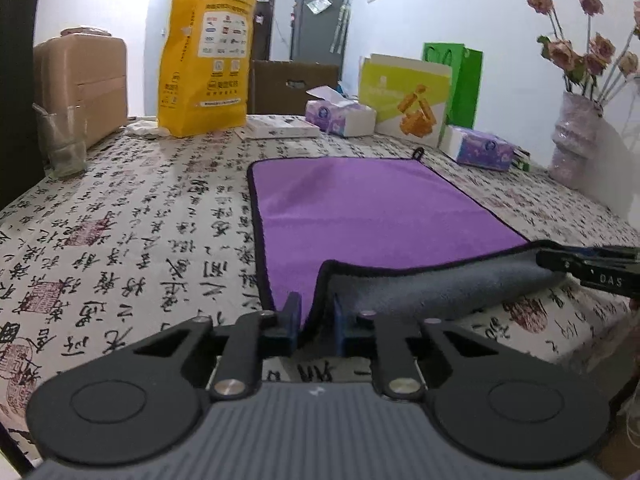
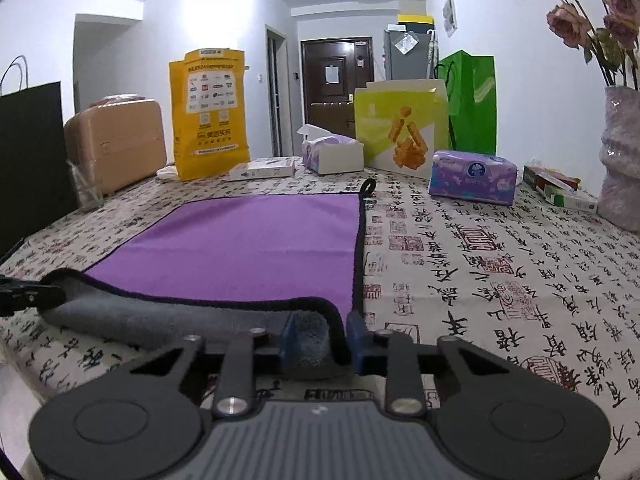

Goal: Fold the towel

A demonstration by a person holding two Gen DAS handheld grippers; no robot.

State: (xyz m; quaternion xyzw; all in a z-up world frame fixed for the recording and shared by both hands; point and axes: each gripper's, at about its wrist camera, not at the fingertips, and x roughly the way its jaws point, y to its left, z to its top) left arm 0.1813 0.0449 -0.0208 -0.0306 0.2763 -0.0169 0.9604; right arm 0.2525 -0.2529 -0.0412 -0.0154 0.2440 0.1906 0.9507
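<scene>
The purple towel (image 1: 360, 208) lies flat on the counter (image 1: 140, 240), its near edge lifted. My left hand-held gripper (image 1: 316, 320) and right hand-held gripper (image 2: 320, 340) each pinch a near corner, ready to fold it forward.

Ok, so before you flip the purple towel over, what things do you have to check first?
1. Left gripper has the near left corner of the towel between its fingers: ok.
2. Right gripper has the near right corner pinched: ok.
3. Near edge is lifted, grey underside showing between the two grippers: ok.
4. Far half of the towel lies flat on the tablecloth: ok.
5. Landing spot at the far edge, near the hanging loop, has nothing on it; the tissue box sits off to the side: ok.
6. Grip is tight enough not to slip: cannot tell.
</scene>
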